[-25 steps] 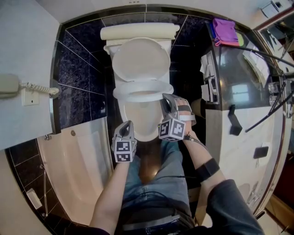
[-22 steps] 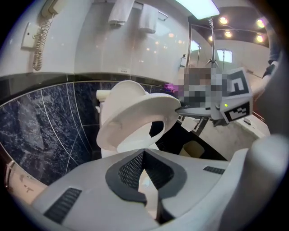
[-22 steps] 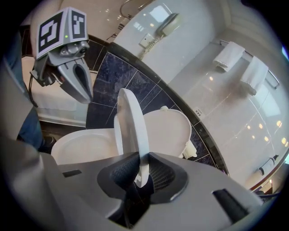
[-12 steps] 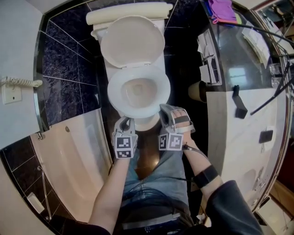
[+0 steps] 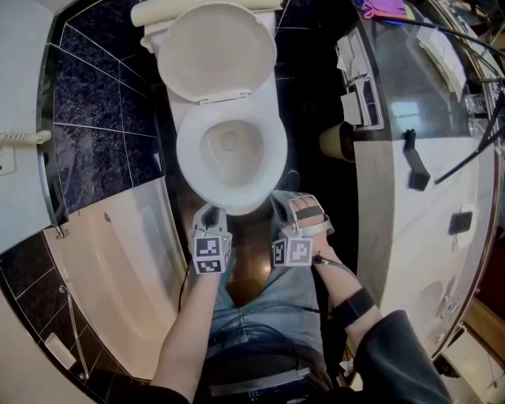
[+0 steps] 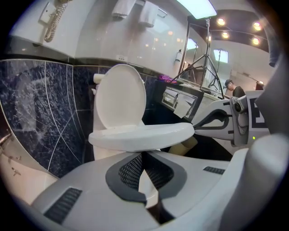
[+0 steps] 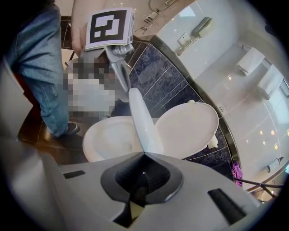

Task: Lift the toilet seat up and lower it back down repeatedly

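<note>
Left tongs closed, tips together just below front edge of toilet seat. Seat level, lid upright behind. Dark marbled tiles at left; coiled phone cord top left.

In the head view, you have a white bathtub at eight o'clock. Dark blue wall tiles are at ten o'clock, and a curly phone cord is at nine. A purple cloth lies at one o'clock on the shiny counter. A tan round thing stands just beside that counter, at two o'clock. Brown floor is at six.
</note>
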Motion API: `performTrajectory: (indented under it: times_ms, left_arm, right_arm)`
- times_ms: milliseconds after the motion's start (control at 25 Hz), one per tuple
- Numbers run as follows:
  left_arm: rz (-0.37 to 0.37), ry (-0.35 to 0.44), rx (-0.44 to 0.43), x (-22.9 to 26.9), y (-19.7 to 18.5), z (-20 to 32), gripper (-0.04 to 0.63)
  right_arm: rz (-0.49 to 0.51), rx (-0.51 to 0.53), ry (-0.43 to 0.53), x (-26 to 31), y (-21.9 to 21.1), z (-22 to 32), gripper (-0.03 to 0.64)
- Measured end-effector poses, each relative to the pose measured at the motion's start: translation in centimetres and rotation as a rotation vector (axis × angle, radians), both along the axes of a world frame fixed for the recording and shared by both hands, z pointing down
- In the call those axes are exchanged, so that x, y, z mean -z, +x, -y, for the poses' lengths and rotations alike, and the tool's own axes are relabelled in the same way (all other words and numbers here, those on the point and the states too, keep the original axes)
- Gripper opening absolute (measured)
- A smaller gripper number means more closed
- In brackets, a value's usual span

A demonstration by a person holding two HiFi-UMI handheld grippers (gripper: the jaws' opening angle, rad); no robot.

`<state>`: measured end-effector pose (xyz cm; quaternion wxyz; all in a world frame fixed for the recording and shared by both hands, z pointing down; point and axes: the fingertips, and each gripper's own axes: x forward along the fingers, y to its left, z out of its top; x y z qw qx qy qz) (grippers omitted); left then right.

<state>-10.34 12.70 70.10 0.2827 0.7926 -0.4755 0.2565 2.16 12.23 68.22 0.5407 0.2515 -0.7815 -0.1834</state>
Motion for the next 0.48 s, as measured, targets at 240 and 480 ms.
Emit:
performTrajectory:
  times_ms: [240,480]
  left_arm:
    - [0.013,-0.088,-0.008,-4.4,0.2,-3.0,-0.005]
    - [0.044,-0.129,-0.047,-9.1,0.6,-5.4,-0.005]
  right_arm:
    - [0.058,-0.150,0.007,-0.7,2.4,0.0,0.017]
    - [0.124,-0.321,0.022,-3.2,4.4,4.1,0.018]
